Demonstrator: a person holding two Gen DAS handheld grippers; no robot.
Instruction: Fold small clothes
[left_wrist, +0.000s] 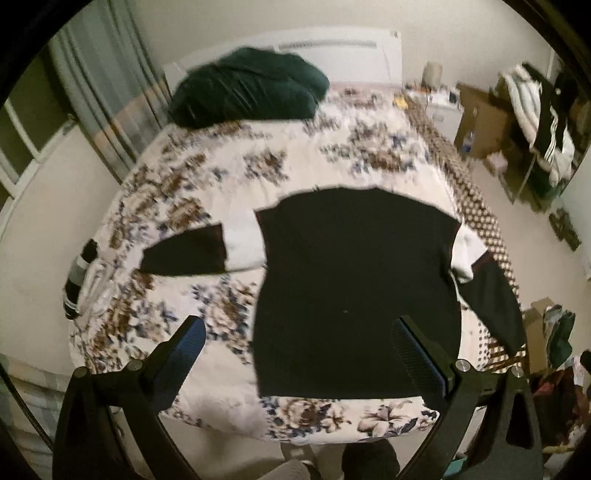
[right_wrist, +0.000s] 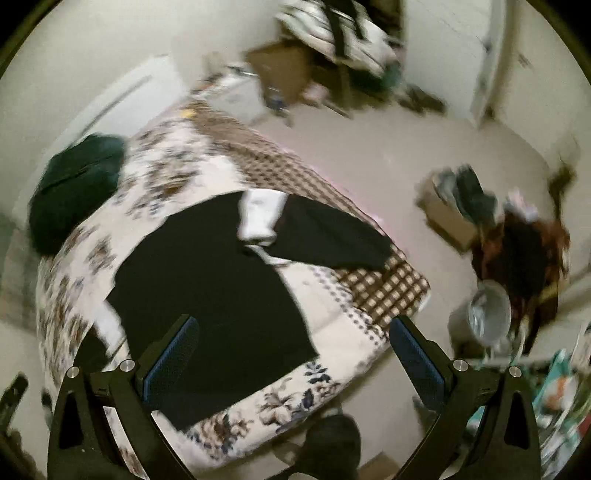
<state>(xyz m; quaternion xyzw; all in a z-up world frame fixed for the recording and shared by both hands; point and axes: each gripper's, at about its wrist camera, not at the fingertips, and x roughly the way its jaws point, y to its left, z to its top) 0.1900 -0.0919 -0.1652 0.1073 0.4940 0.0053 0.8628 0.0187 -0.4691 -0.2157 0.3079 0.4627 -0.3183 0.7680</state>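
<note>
Black shirt (left_wrist: 354, 288) spread flat on floral bedspread (left_wrist: 207, 192), sleeves out sideways, ready for folding. Left gripper (left_wrist: 299, 347) and right gripper (right_wrist: 293, 347) hover above shirt's near hem, jaws wide, empty. Green bundle (left_wrist: 243, 88) beyond shirt's collar end.

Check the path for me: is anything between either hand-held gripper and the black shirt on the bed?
Nothing visible blocks either one. The black shirt lies flat on the floral bedspread, and the left hand-held gripper and right hand-held gripper both hang open above it. The dark green bundle sits far off.
</note>
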